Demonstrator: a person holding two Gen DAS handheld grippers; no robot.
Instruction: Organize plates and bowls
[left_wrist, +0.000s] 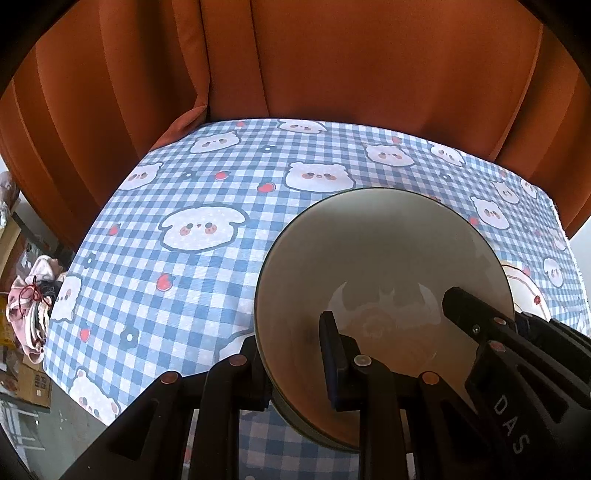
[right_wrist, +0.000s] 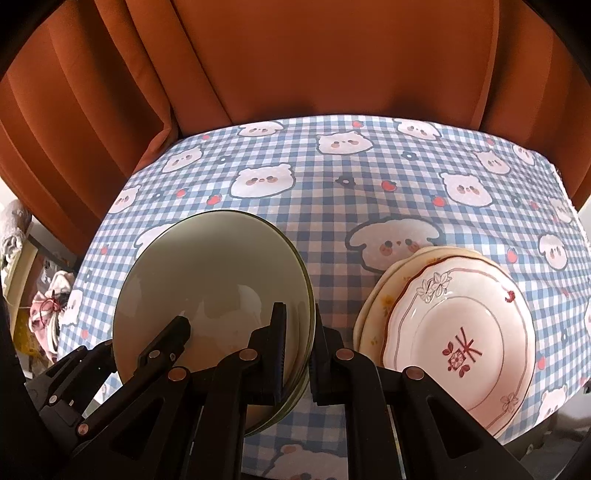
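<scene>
Orange curtains (left_wrist: 332, 66) hang right behind a desk (left_wrist: 177, 192) covered in a blue-and-white checked cloth with cartoon bear faces, and off the left edge there's some pink fabric clutter (left_wrist: 31, 295) on the floor. Both grippers are clamped on the same pale green glazed bowl (right_wrist: 210, 280): the left gripper (left_wrist: 295, 354) pinches its left rim with one finger inside and one outside, and the right gripper (right_wrist: 297, 354) does the same on the right rim, so it's a two-handed hold with both clenched tight. From the right wrist view the rim looks doubled, so my guess is there's already a second green bowl nested under it, but I can't tell whether the top one is fully seated yet or hanging just above. Just to the right of the bowl sits a stack of cream scalloped plates (right_wrist: 461, 332) with red trim and a red flower mark in the middle, at least two of them, resting flat on the cloth. So the plates look sorted already, the bowls are nearly stacked, and what's left is probably letting go of the rim and backing both grippers out without tipping anything.
</scene>
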